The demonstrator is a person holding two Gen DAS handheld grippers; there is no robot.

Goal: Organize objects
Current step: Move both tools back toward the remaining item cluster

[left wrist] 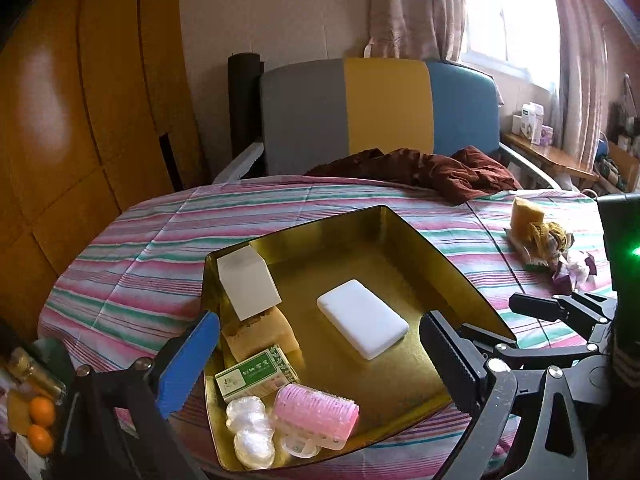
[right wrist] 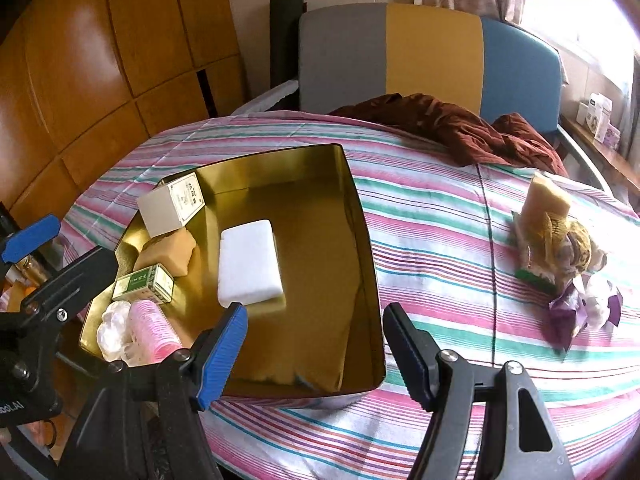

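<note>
A gold tin box (left wrist: 436, 252) lies open on the striped bedspread. Inside it are a white block (left wrist: 362, 318), a white carton (left wrist: 248, 282), a tan sponge (left wrist: 262, 334), a green box (left wrist: 256, 376), a pink hair roller (left wrist: 316, 414) and clear-wrapped white pieces (left wrist: 250, 428). My left gripper (left wrist: 320, 360) hangs open over the tin's near side with nothing between its fingers. In the right wrist view my right gripper (right wrist: 316, 354) stands open above the tin box's (right wrist: 362, 216) near right corner, holding nothing. A loose pile (right wrist: 560, 248) of a yellow sponge, netting and purple wrappers lies to the right.
A crumpled brown cloth (left wrist: 436, 170) lies at the bed's far edge before a grey, yellow and blue chair back (left wrist: 384, 108). Wooden wardrobe doors (left wrist: 80, 100) stand on the left. Oranges (left wrist: 40, 424) and a bottle sit at the lower left. Small boxes (left wrist: 532, 120) line the window shelf.
</note>
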